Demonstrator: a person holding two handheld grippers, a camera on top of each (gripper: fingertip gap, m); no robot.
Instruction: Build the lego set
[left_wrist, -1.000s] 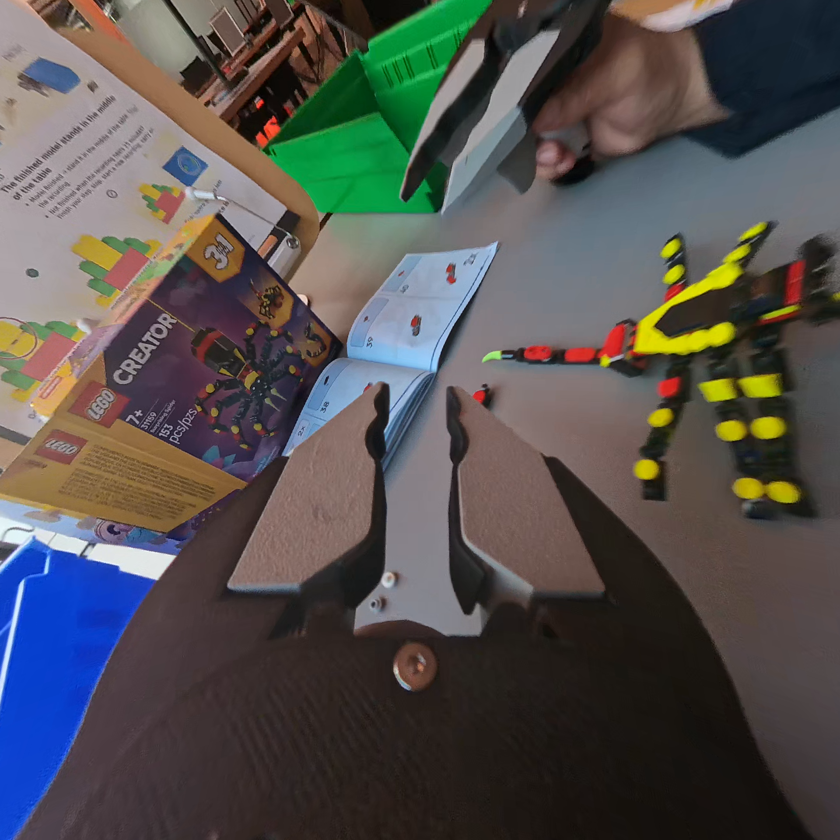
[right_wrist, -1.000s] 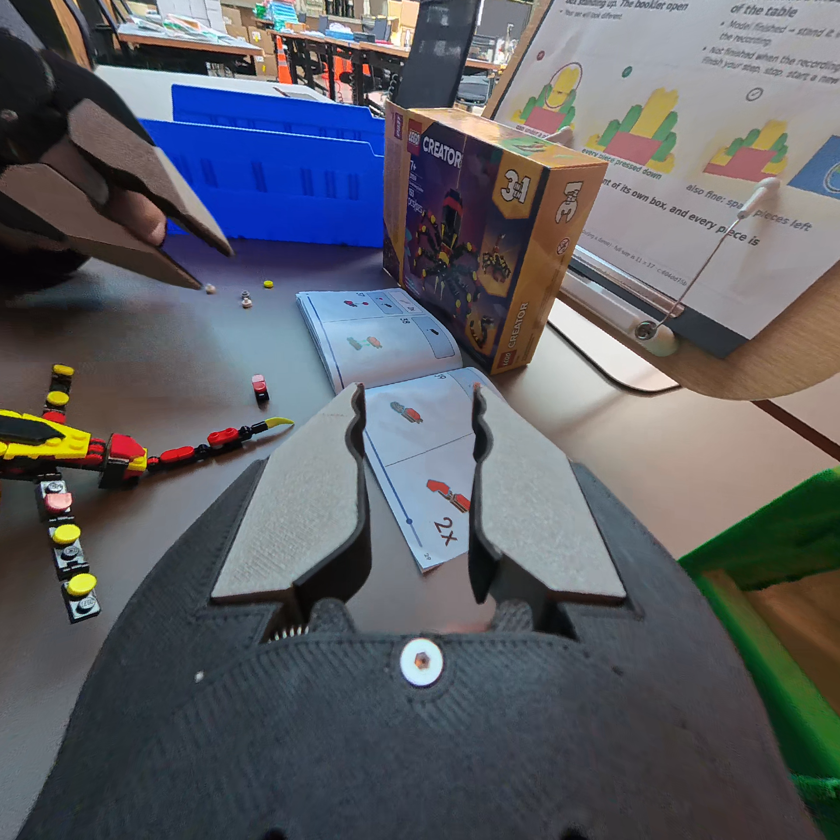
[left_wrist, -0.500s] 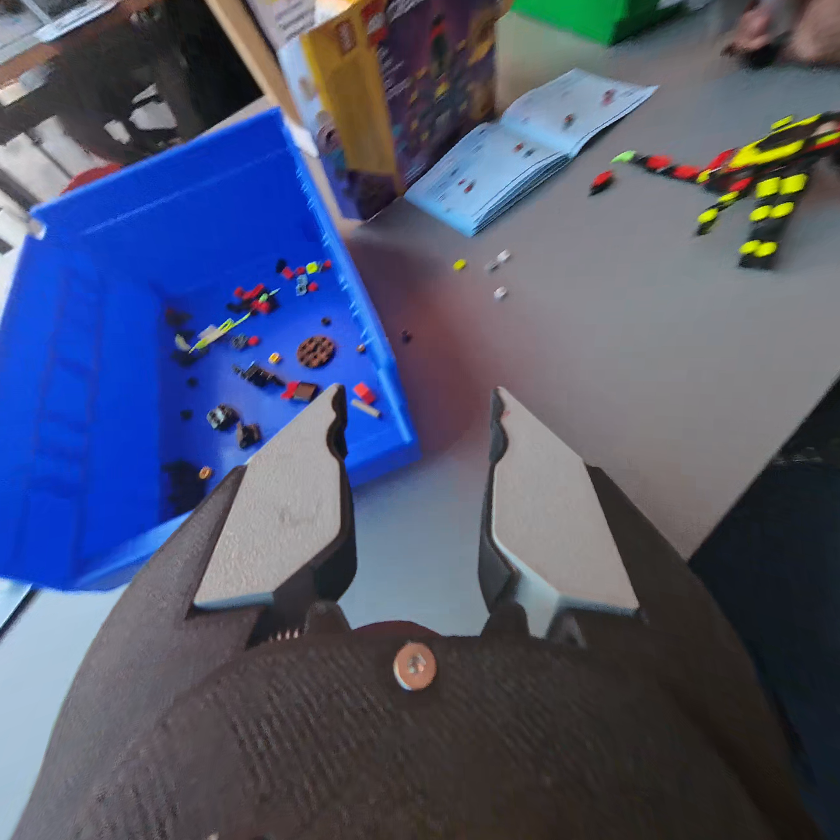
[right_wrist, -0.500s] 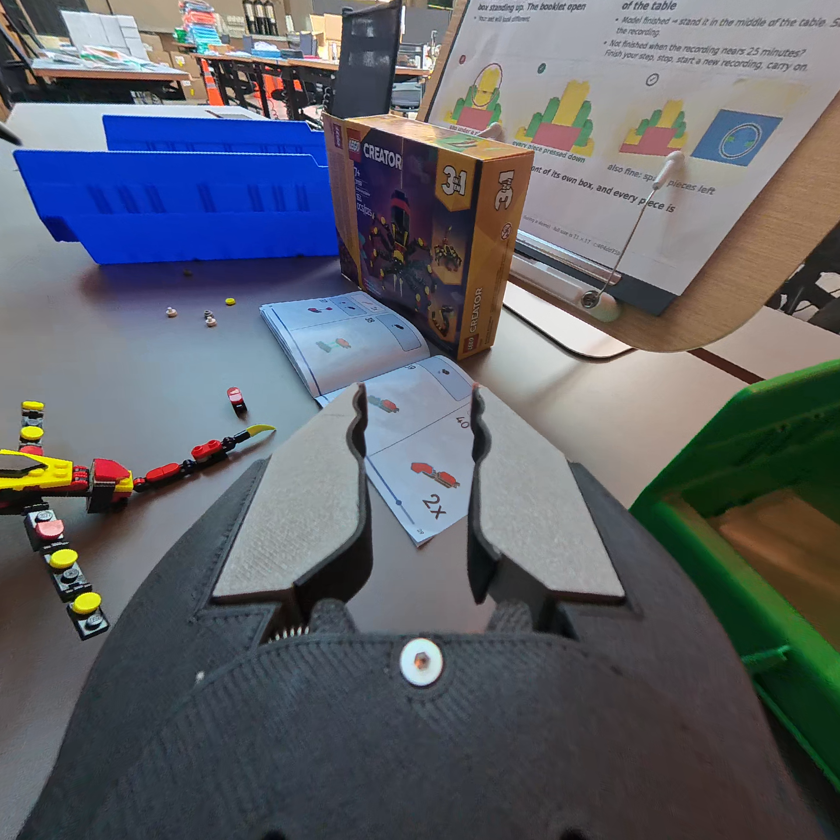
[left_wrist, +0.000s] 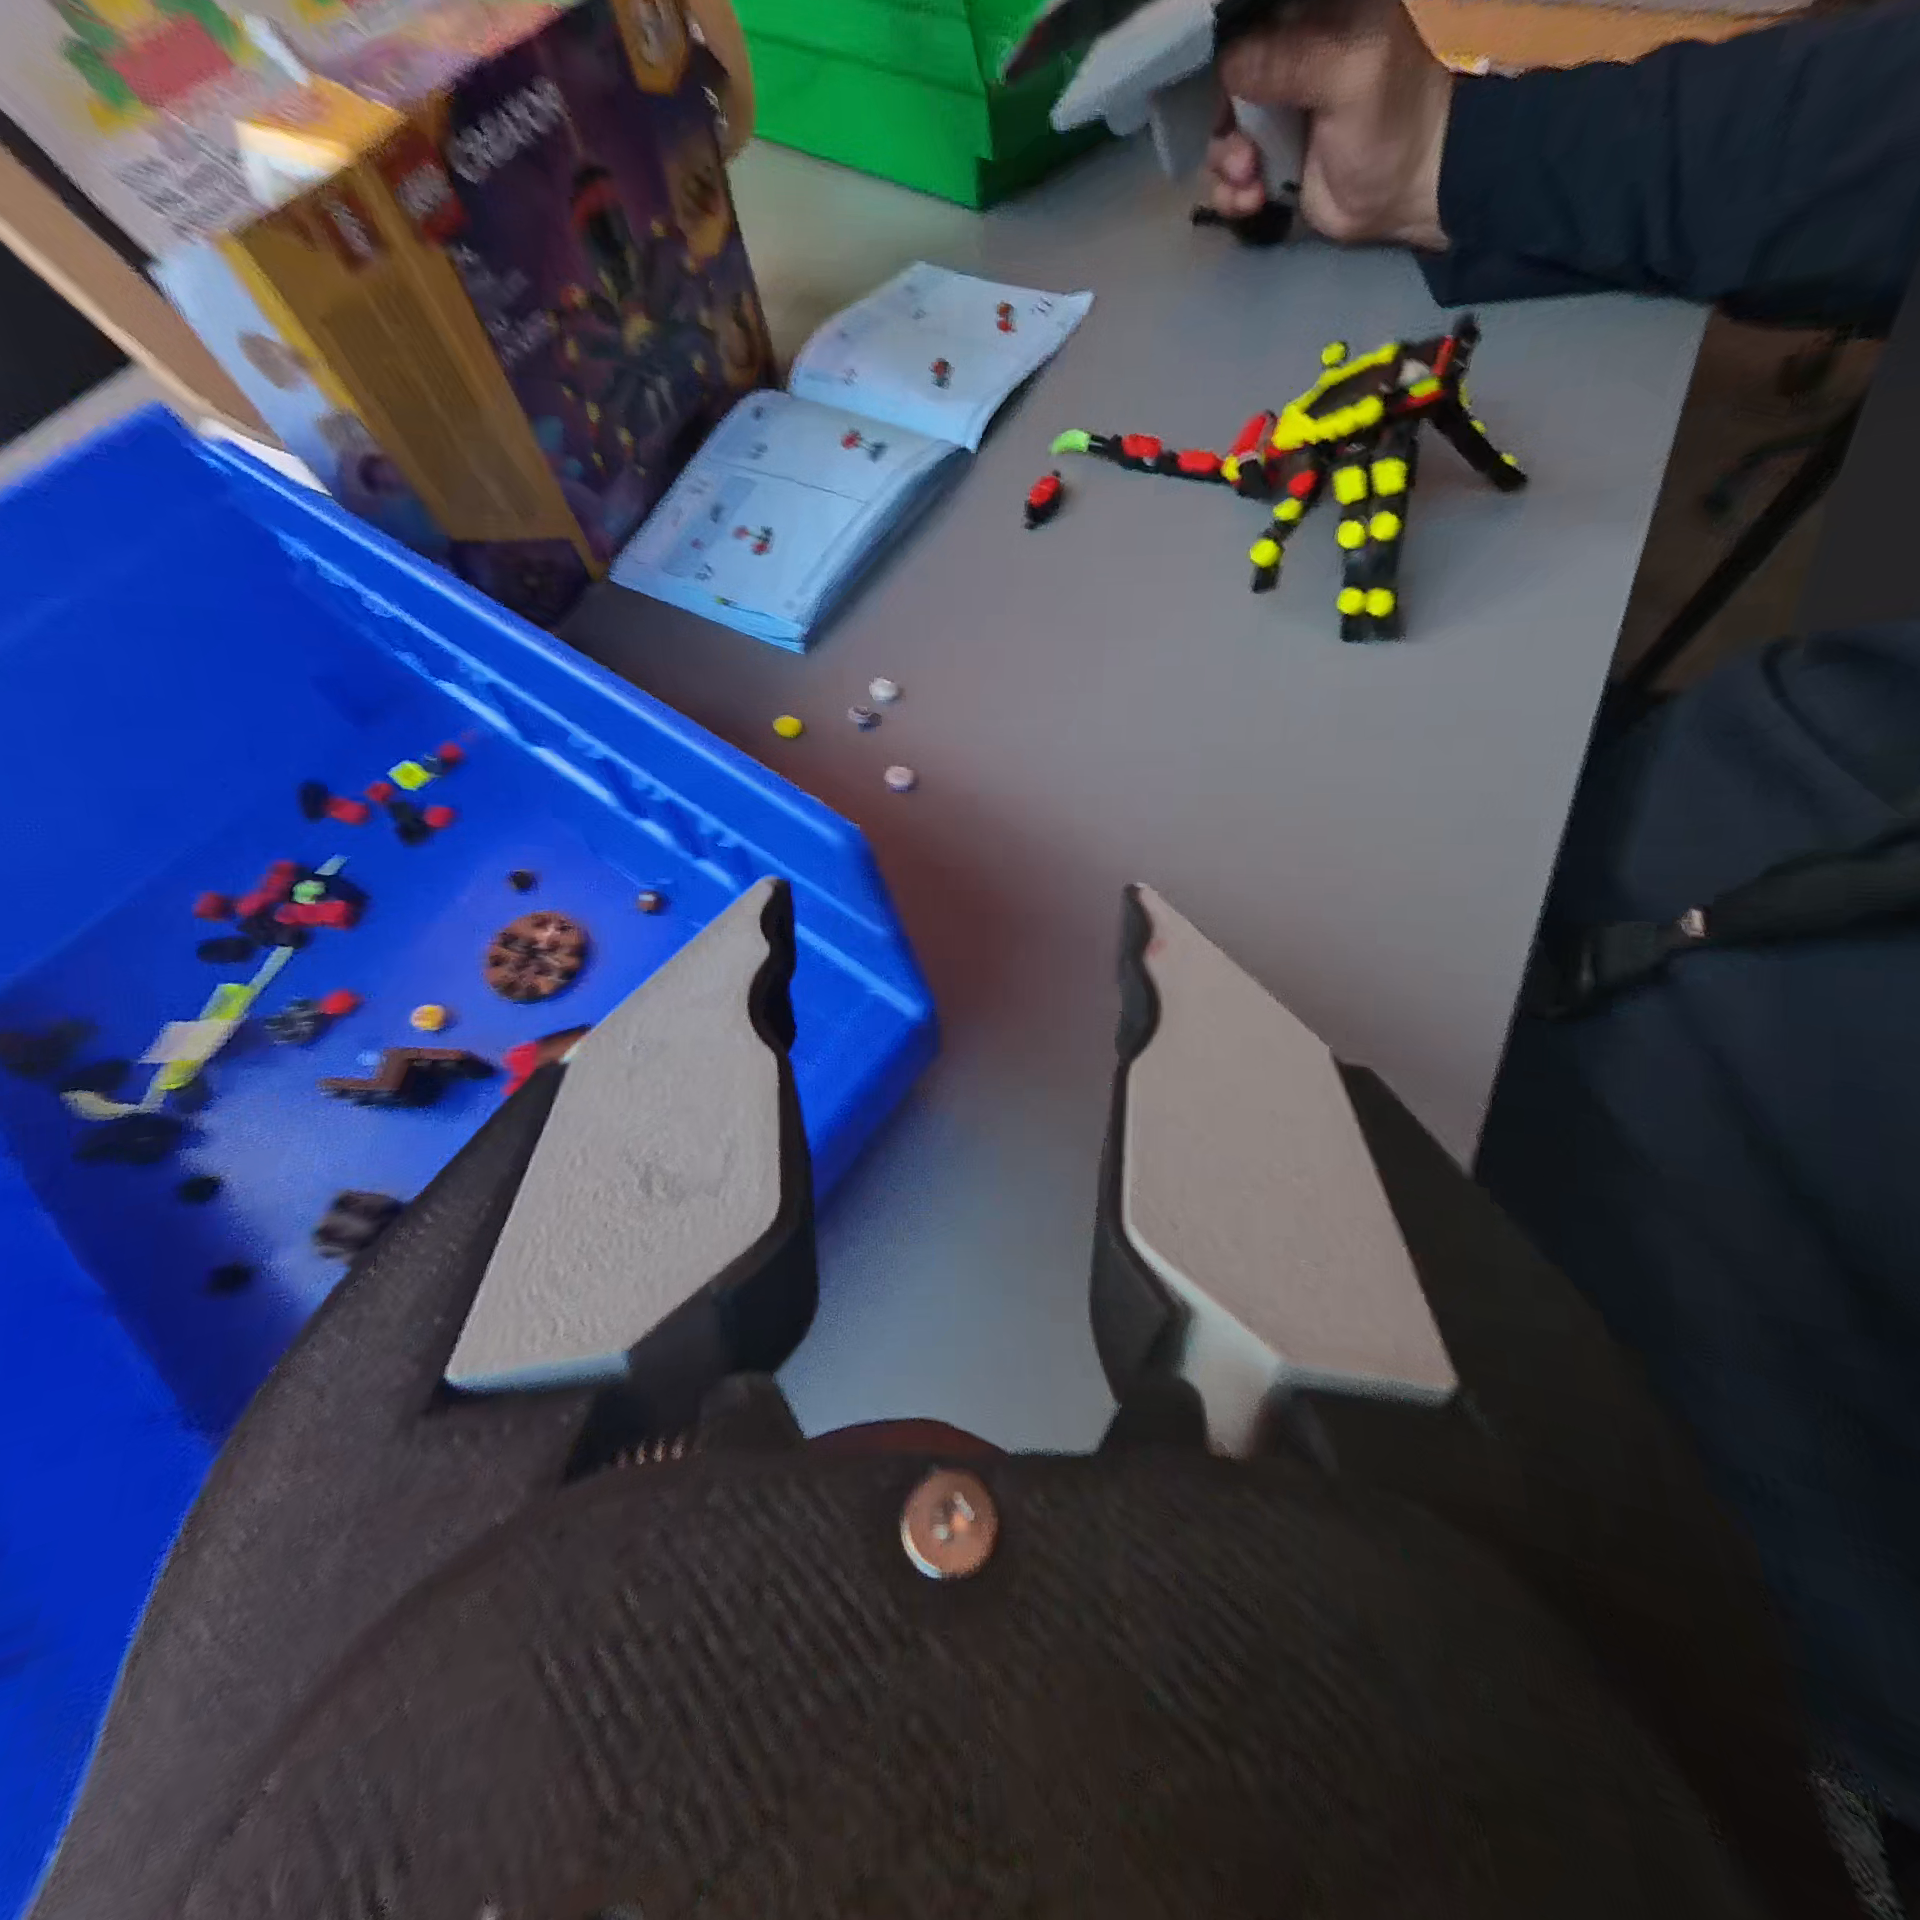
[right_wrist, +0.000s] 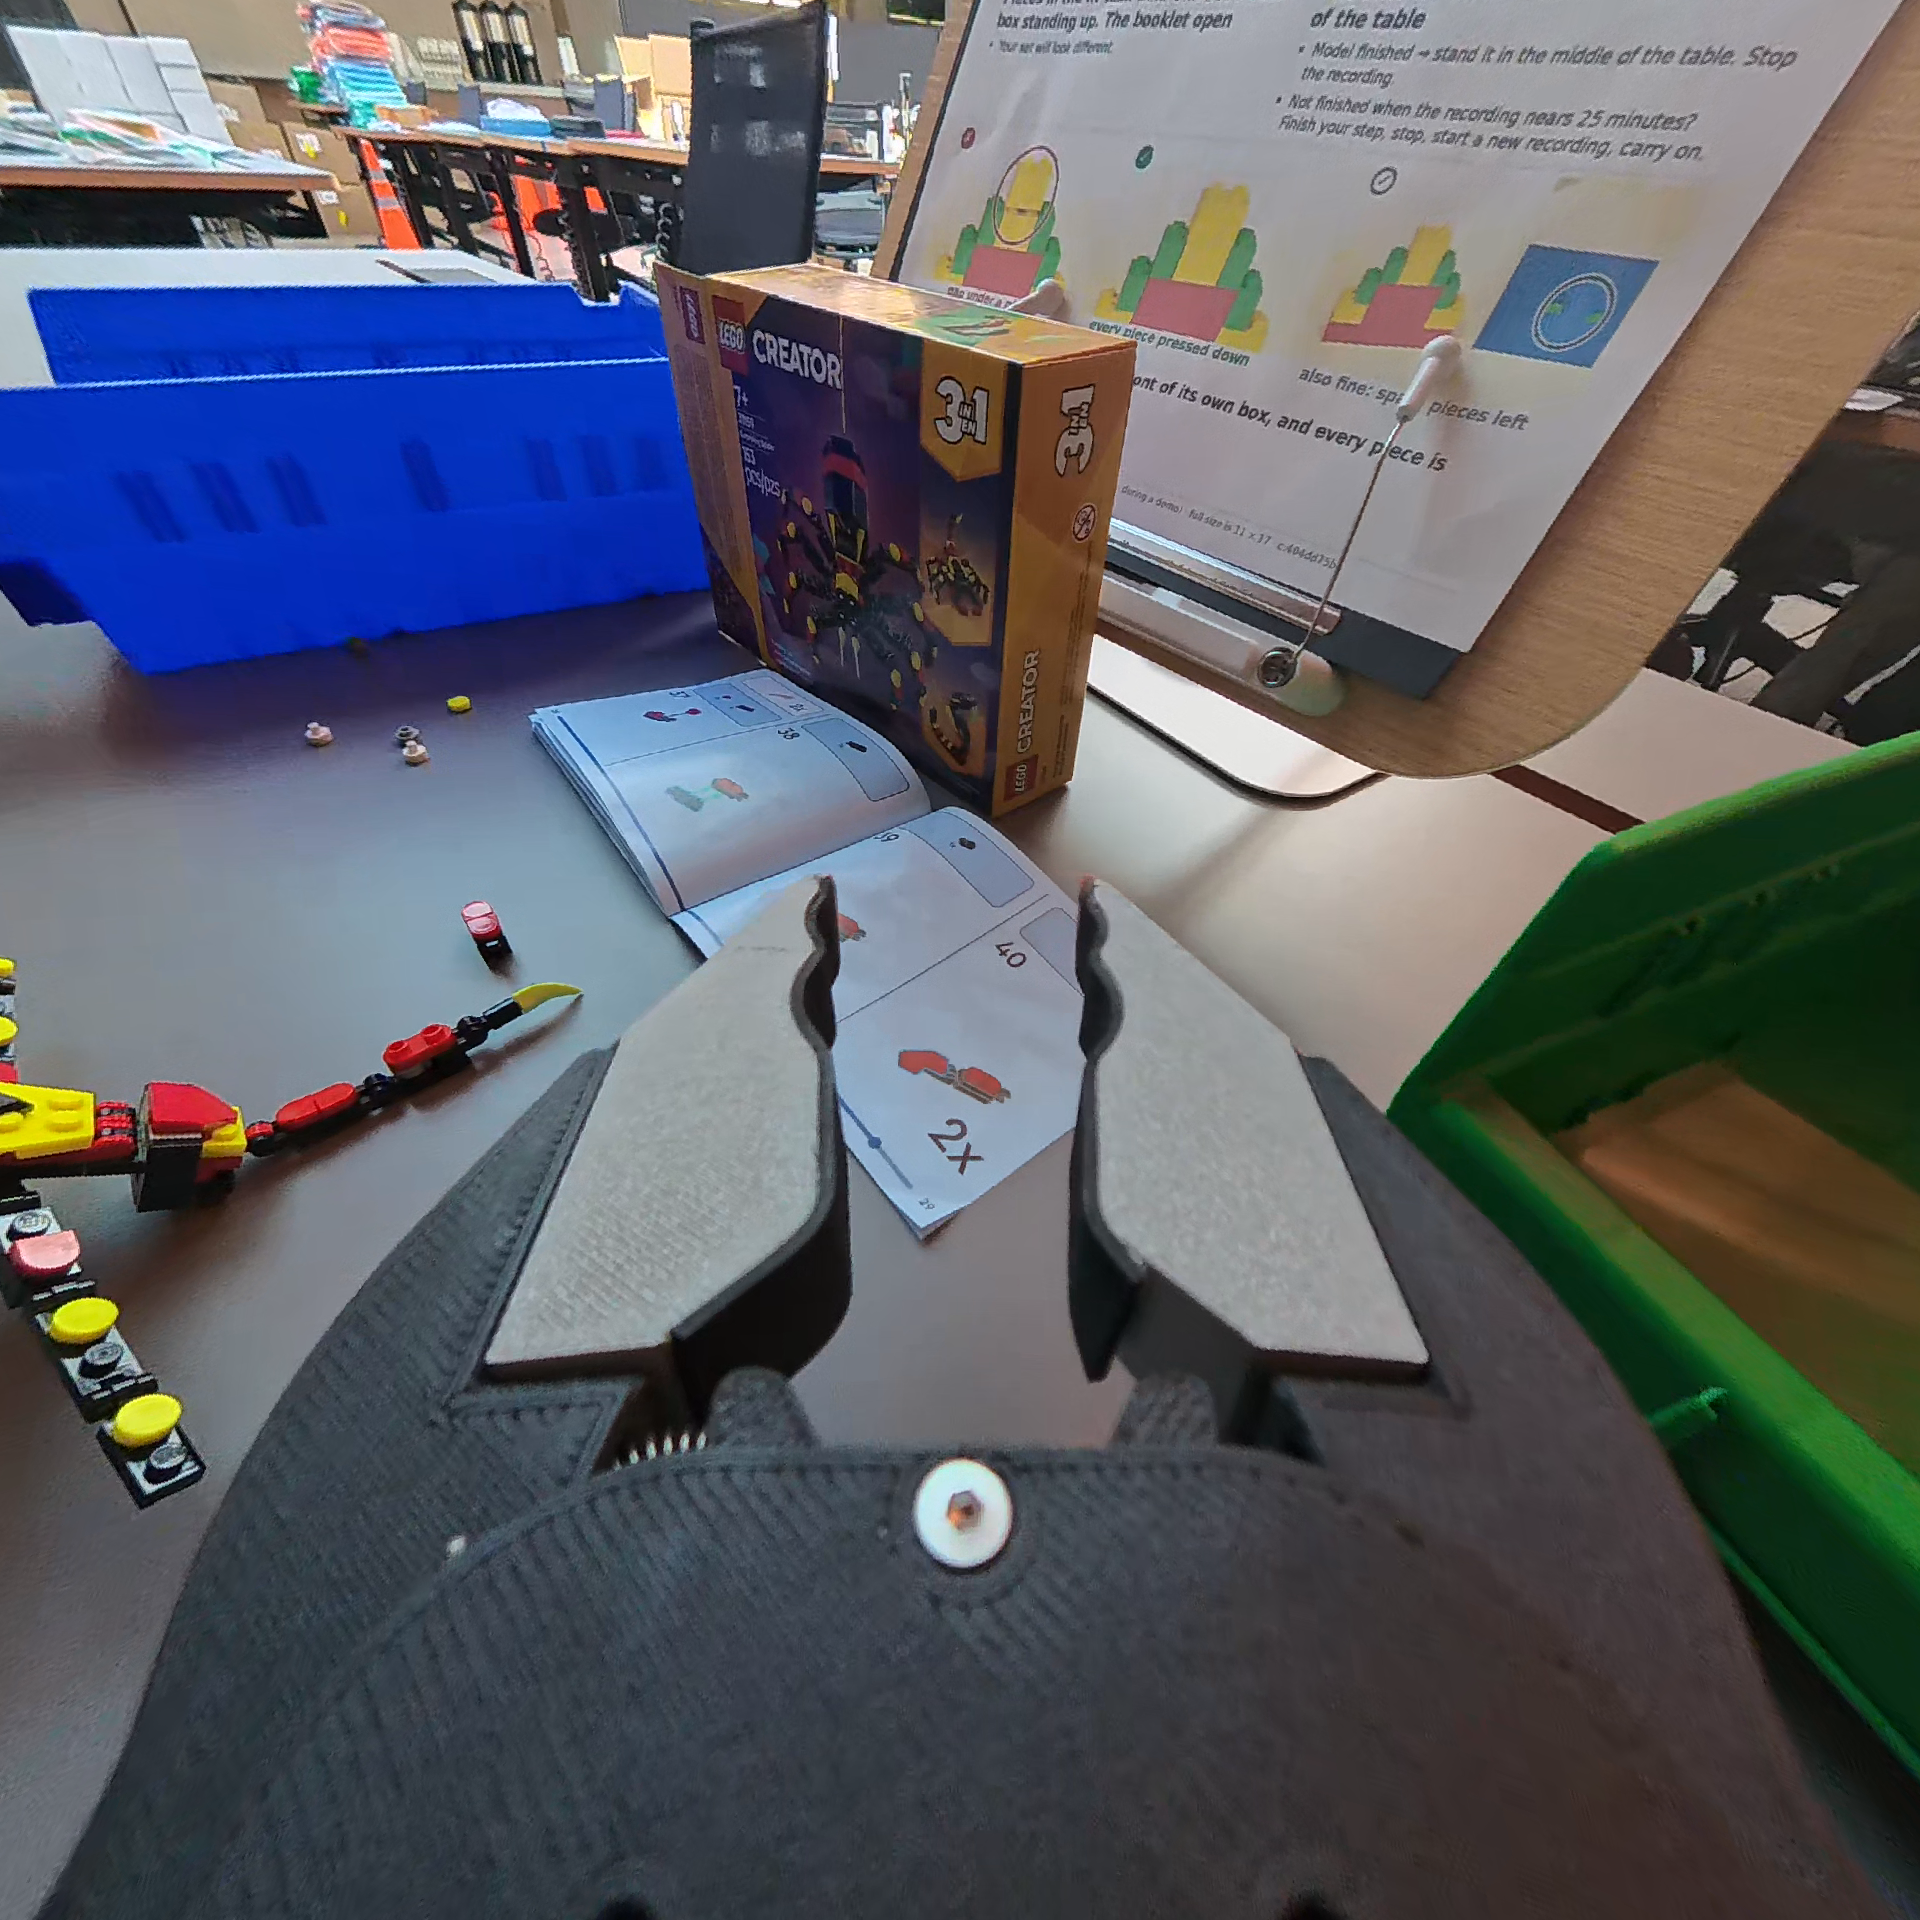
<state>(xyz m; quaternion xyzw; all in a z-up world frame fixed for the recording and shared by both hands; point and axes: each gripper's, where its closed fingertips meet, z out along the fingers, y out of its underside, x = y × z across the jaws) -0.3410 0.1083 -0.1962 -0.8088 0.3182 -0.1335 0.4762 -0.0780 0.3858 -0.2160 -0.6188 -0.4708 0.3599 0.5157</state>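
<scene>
A yellow, black and red lego model (left_wrist: 1351, 457) with a long red tail lies on the grey table; part of it shows in the right wrist view (right_wrist: 156, 1132). My left gripper (left_wrist: 956, 904) is open and empty, above the near corner of a blue bin (left_wrist: 873, 987) that holds several loose pieces (left_wrist: 312, 914). My right gripper (right_wrist: 951, 904) is open and empty, above the open instruction booklet (right_wrist: 748, 800). A small red and black piece (right_wrist: 483, 925) lies between booklet and tail. A few tiny round pieces (left_wrist: 868, 717) lie near the bin.
The set's box (right_wrist: 894, 520) stands behind the booklet. An instruction board on a stand (right_wrist: 1403, 260) is behind the box. A green bin (right_wrist: 1714, 1091) sits at the right. A person's hand (left_wrist: 1340, 135) and dark sleeve hold the right gripper at the far side. About 40 cm separates my left fingertips from my right.
My left gripper has swung from over the booklet back to the blue bin's corner and opened wider. My right gripper has drawn back slightly and stayed open.
</scene>
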